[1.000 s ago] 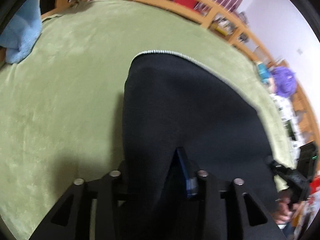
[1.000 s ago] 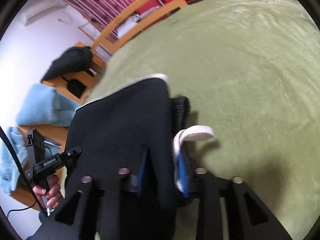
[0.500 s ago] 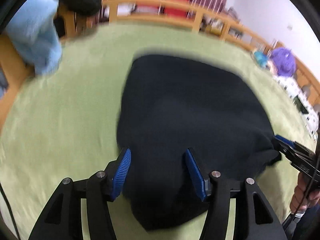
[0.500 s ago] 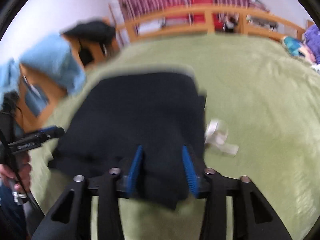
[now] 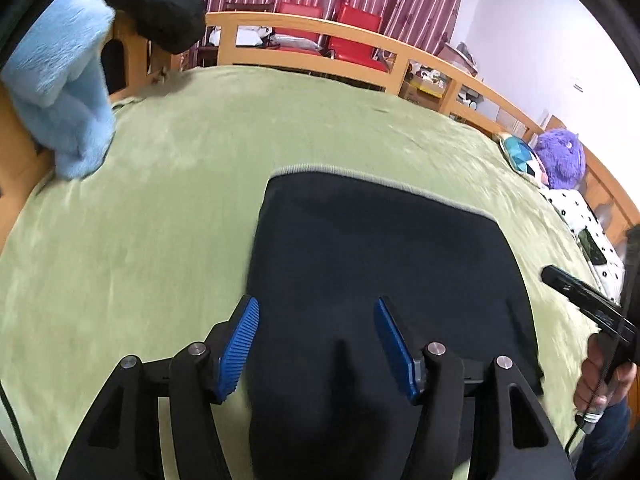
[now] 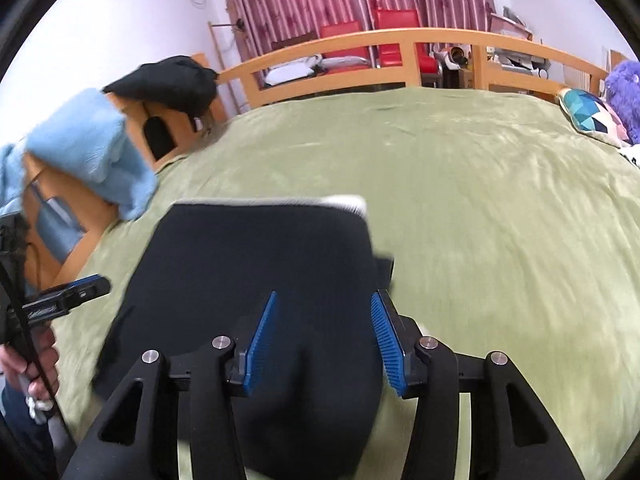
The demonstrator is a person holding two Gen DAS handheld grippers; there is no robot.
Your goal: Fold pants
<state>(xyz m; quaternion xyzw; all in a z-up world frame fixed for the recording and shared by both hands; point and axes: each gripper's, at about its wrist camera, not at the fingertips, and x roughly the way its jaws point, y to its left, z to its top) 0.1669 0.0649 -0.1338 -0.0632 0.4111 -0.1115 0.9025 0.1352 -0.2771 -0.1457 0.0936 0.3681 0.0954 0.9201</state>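
A: Two grippers, both with jaws spread wide and nothing between the blue pads. The left gripper (image 5: 316,344) hangs over the near edge of the black pants (image 5: 380,264), and the right gripper (image 6: 324,340) does the same over their right side.

B: Where do the pants lie?

A: Folded into a compact dark block on the green blanket (image 5: 140,220), toward the bed's near edge, with a pale ribbed waistband (image 6: 280,201) along the far side of the block.

B: Anything else on the bed?

A: A light blue towel (image 5: 64,92) drapes at the far left corner beside a wooden bed frame (image 5: 360,44). A purple plush toy (image 5: 560,160) and a patterned cushion (image 6: 588,110) sit at the far right edge.
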